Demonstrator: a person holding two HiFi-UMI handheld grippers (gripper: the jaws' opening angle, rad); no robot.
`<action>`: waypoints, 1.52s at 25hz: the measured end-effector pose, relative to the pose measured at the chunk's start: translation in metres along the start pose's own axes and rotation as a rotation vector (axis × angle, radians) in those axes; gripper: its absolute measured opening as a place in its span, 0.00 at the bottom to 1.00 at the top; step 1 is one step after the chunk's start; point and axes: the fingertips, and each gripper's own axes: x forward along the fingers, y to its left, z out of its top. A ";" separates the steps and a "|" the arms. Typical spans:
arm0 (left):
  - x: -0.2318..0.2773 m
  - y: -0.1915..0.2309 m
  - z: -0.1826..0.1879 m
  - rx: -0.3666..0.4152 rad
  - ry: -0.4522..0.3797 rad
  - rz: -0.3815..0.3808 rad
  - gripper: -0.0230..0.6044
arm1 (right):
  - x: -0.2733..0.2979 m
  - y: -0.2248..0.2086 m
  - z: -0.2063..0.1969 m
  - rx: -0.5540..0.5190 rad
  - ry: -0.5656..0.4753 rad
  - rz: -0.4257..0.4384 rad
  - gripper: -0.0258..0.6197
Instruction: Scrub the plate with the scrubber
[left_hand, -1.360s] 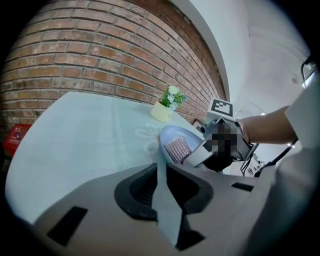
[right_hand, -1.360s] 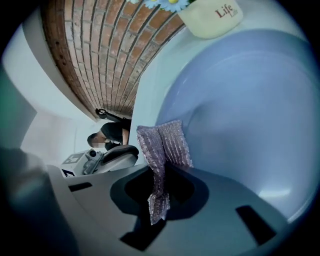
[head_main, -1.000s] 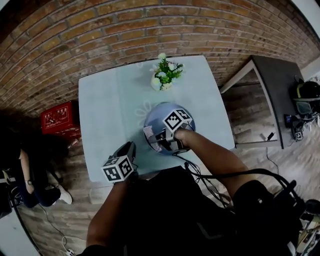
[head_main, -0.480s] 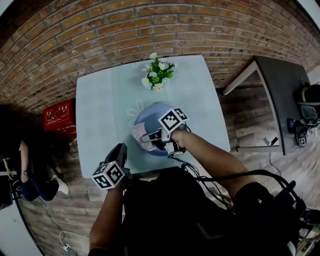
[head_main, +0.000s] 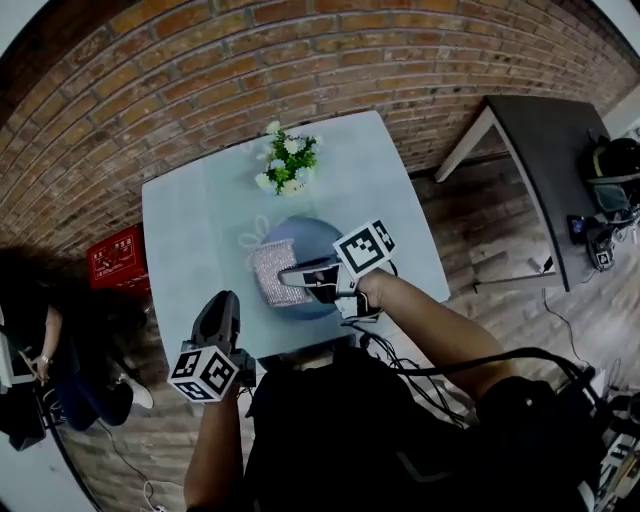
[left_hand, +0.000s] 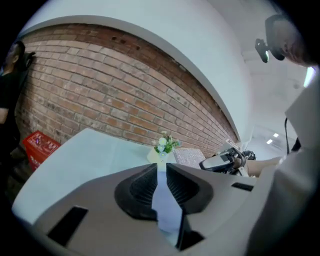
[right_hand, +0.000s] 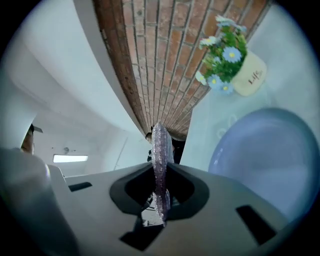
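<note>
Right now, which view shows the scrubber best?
The head view: the scrubber shows its broad sparkly face, in front of the plate. The right gripper view shows it only edge-on, clamped in the right gripper. The left gripper view catches only a small, distant patch.

I count two grippers, my left gripper (head_main: 222, 306) and my right gripper (head_main: 298, 272), and two tables: one pale table (head_main: 190, 220) and one dark table (head_main: 545, 135). Of everything else there is just one each: one blue plate (head_main: 318, 238), one glittery scrubber (head_main: 271, 276), one pot of flowers (head_main: 283, 166), one red crate (head_main: 117, 256).
</note>
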 end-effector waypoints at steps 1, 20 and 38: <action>0.000 -0.005 0.010 0.023 -0.016 -0.015 0.14 | -0.003 0.007 0.004 -0.033 -0.018 -0.015 0.13; -0.023 -0.035 0.168 0.217 -0.233 -0.208 0.06 | -0.033 0.126 0.073 -0.630 -0.487 -0.445 0.13; -0.049 -0.023 0.195 0.303 -0.298 -0.139 0.05 | -0.057 0.170 0.080 -1.010 -0.645 -0.893 0.13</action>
